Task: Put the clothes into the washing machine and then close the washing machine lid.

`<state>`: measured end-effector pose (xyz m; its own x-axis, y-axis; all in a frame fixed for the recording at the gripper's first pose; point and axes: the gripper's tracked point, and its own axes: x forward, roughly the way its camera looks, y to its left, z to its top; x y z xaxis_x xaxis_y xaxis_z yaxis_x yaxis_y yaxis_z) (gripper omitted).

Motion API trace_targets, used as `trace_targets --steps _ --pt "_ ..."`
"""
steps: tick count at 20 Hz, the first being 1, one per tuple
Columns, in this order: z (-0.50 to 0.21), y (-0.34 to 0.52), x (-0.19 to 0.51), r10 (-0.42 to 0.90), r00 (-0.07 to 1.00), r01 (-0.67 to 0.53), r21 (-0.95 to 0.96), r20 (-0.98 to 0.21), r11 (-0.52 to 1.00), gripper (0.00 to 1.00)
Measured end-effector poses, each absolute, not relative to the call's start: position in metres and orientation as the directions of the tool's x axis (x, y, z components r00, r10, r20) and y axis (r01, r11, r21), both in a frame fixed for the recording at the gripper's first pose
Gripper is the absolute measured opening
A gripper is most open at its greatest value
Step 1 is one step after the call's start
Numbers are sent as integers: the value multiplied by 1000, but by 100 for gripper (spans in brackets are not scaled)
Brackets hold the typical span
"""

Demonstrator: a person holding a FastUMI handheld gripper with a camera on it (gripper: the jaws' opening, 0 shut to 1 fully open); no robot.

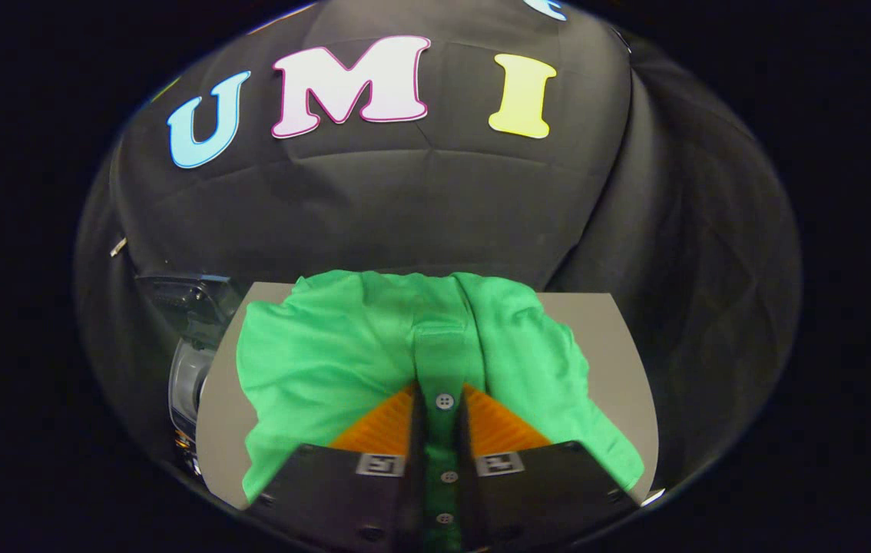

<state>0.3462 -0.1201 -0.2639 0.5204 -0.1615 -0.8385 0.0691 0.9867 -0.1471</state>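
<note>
The hand-held gripper (443,403) has its 2 fingers drawn close together, clamping the button placket of the green shirt (343,361) between them; 3 buttons show in the narrow gap. It points level toward 12 o'clock, low over the cloth. The shirt lies crumpled on the pale surface (620,361), spreading from 9 o'clock to 3 o'clock of the fingers. The washing machine (190,369) stands beside the surface at 10 o'clock.

Place: a staged recording booth standing in for a laundry corner
Backdrop: black cloth (420,192) is draping across the upper frame
Surface: grey tabletop (620,361) is sitting lower centre
Appliance: washing machine (188,361) is peeking in lower left
</note>
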Motion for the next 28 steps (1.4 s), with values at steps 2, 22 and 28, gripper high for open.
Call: trace_targets --steps 2,22,28 --pt "-263 -121 346 -156 538 57 -148 -828 987 12" --pt "-169 -93 324 -64 744 109 27 -665 994 5" --pt "-84 -51 315 -16 846 56 59 -532 997 4"
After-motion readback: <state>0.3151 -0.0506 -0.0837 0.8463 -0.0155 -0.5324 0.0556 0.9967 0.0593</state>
